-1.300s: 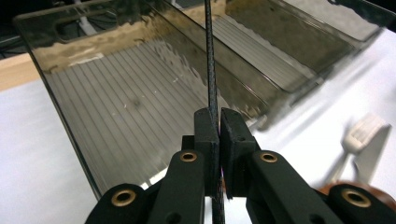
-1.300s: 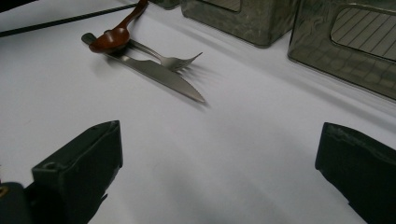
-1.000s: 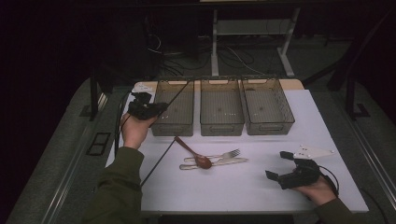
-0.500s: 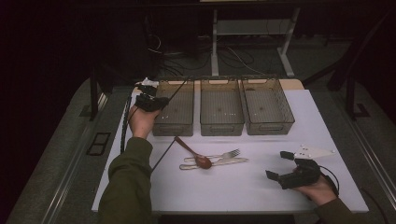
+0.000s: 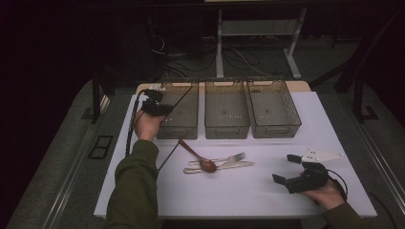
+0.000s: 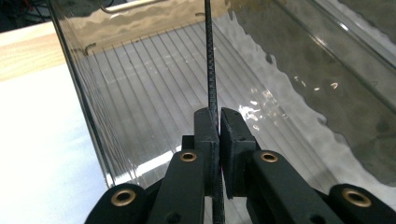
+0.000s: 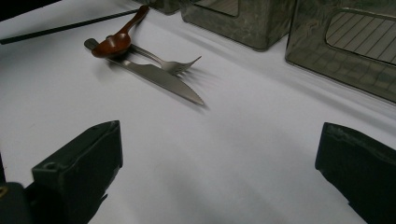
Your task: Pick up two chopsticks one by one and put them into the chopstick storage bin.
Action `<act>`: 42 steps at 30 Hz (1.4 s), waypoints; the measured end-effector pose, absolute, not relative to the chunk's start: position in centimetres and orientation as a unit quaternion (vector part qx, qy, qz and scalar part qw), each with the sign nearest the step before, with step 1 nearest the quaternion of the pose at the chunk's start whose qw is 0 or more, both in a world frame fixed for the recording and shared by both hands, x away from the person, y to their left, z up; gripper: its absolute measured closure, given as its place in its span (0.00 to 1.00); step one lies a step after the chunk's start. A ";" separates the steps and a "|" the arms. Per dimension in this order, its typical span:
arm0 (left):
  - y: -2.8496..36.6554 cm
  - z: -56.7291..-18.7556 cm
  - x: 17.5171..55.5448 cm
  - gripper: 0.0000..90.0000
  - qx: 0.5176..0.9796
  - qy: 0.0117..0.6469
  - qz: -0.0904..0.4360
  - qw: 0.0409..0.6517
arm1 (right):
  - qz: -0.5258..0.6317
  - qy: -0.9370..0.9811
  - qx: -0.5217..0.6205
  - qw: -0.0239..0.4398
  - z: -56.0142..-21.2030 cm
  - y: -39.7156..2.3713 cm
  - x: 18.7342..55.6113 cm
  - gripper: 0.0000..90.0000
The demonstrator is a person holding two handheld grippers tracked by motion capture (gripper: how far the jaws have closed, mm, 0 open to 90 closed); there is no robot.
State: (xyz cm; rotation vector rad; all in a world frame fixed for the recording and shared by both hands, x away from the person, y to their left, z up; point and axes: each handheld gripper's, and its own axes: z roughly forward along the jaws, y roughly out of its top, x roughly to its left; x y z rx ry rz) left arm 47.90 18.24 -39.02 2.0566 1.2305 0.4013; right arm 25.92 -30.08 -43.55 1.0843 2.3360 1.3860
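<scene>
My left gripper (image 5: 158, 108) hangs at the front left corner of the left clear bin (image 5: 177, 130), shut on a thin black stick (image 5: 182, 94) that slants out over that bin. In the left gripper view the stick (image 6: 210, 70) runs up from between the closed jaws above the bin's ribbed floor. A second black stick (image 5: 167, 157), a brown spoon (image 5: 198, 155), a fork (image 5: 224, 159) and a knife (image 5: 224, 166) lie together on the white table top. My right gripper (image 5: 285, 169) rests open near the front right, empty, facing the cutlery.
Three clear bins stand in a row at the back: left, middle (image 5: 227, 130) and right (image 5: 276, 129). The right gripper view shows the spoon (image 7: 116, 41), fork (image 7: 170, 64), knife (image 7: 161, 80) and loose stick (image 7: 60, 27) ahead.
My left hand has moved a little right and down toward the left bin, carrying the stick. The right hand and the cutlery have stayed where they were.
</scene>
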 end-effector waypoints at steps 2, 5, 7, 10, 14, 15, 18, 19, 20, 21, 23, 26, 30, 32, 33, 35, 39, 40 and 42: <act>18.2 -39.1 47.9 0.95 0.794 0.475 0.155 0.346 | 0.471 0.794 0.368 0.108 -43.6 -30.1 25.9 0.00; 18.1 -39.1 47.9 0.91 0.793 0.473 0.161 0.348 | 0.471 0.794 0.368 0.108 -43.5 -30.1 25.9 0.00; 18.0 -39.1 47.9 0.85 0.792 0.472 0.164 0.351 | 0.472 0.794 0.368 0.109 -43.5 -30.1 25.9 0.00; 18.1 -38.8 47.7 0.80 0.789 0.470 0.166 0.358 | 0.473 0.793 0.368 0.110 -43.5 -30.1 25.9 0.00; 18.1 -38.2 47.4 0.72 0.789 0.461 0.165 0.370 | 0.472 0.793 0.368 0.110 -43.5 -30.1 25.9 0.00; 18.2 -37.9 47.2 0.69 0.790 0.459 0.162 0.374 | 0.472 0.793 0.368 0.110 -43.5 -30.1 25.9 0.00; 18.4 -37.1 46.7 0.63 0.788 0.451 0.160 0.387 | 0.472 0.793 0.369 0.109 -43.5 -30.1 25.9 0.00; 18.5 -36.7 46.5 0.62 0.787 0.448 0.159 0.394 | 0.471 0.793 0.370 0.108 -43.5 -30.1 25.9 0.00; 18.5 -36.5 46.3 0.59 0.787 0.445 0.158 0.397 | 0.471 0.793 0.370 0.108 -43.5 -30.1 25.9 0.00; 18.5 -36.2 46.1 0.57 0.787 0.441 0.155 0.402 | 0.471 0.794 0.370 0.107 -43.5 -30.1 25.9 0.00; 18.5 -35.7 45.6 0.53 0.791 0.432 0.152 0.405 | 0.470 0.794 0.369 0.109 -43.5 -30.1 25.9 0.00; 18.3 -35.0 44.7 0.50 0.799 0.414 0.153 0.409 | 0.469 0.795 0.368 0.109 -43.5 -30.1 25.9 0.00; 18.0 -34.2 43.3 0.44 0.798 0.401 0.140 0.427 | 0.473 0.793 0.369 0.105 -43.3 -30.1 25.9 0.00; 17.8 -33.9 42.5 0.42 0.804 0.391 0.146 0.424 | 0.477 0.790 0.369 0.107 -43.2 -30.1 25.9 0.00; 17.8 -33.9 42.1 0.40 0.805 0.387 0.145 0.426 | 0.477 0.790 0.369 0.110 -43.2 -30.1 25.9 0.00; 17.7 -33.8 41.4 0.38 0.806 0.383 0.144 0.427 | 0.478 0.789 0.370 0.113 -43.1 -30.1 26.0 0.00; 17.6 -34.1 39.7 0.34 0.807 0.374 0.145 0.433 | 0.486 0.787 0.361 0.119 -42.8 -29.8 25.9 0.00; 17.6 -34.2 39.3 0.34 0.807 0.371 0.144 0.435 | 0.485 0.789 0.358 0.120 -42.7 -29.8 25.8 0.00; 17.6 -34.4 38.4 0.33 0.808 0.368 0.145 0.437 | 0.483 0.790 0.357 0.122 -42.8 -29.9 25.8 0.00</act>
